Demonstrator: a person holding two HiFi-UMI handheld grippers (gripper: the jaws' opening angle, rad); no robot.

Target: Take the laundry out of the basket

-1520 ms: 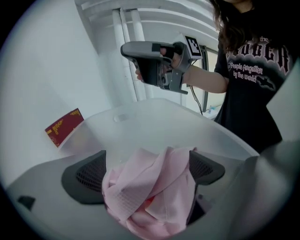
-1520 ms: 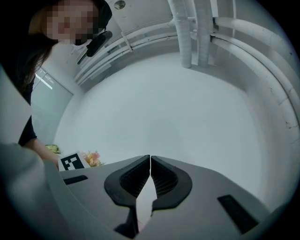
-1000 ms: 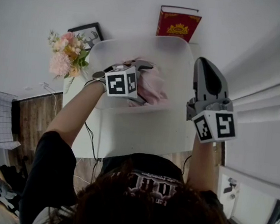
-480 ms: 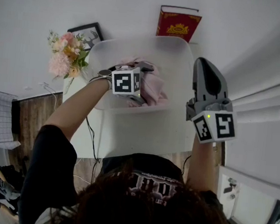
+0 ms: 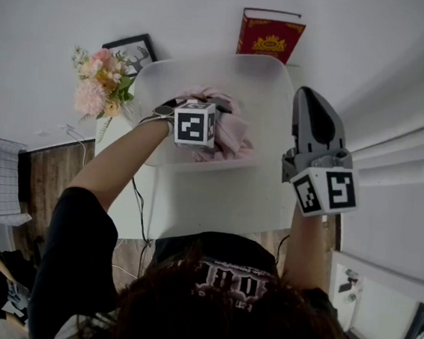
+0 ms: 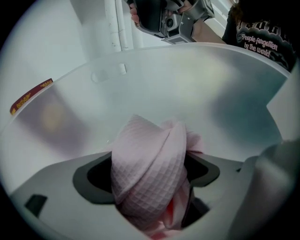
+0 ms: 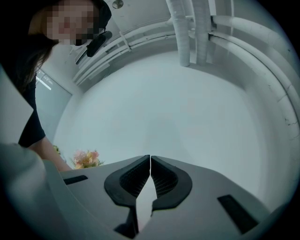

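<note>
Laundry point(image 6: 149, 173): pale pink, fine waffle-check weave. Basket point(image 5: 270, 81): translucent white. Book point(image 5: 270, 36): red cover, gold emblem; flowers point(image 5: 96, 89) pink and peach.

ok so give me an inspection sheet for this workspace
surface: white table, holds the basket
job's things: white basket; pink cloth bunched inside
clutter: flowers and frame left of basket, red book behind it
grippers: left gripper in basket, jaws closing on the cloth; right gripper shut, empty, raised beside basket
cables: dark cable hanging by table's left edge
surroundings: white wall, pipes at right, wood floor
</note>
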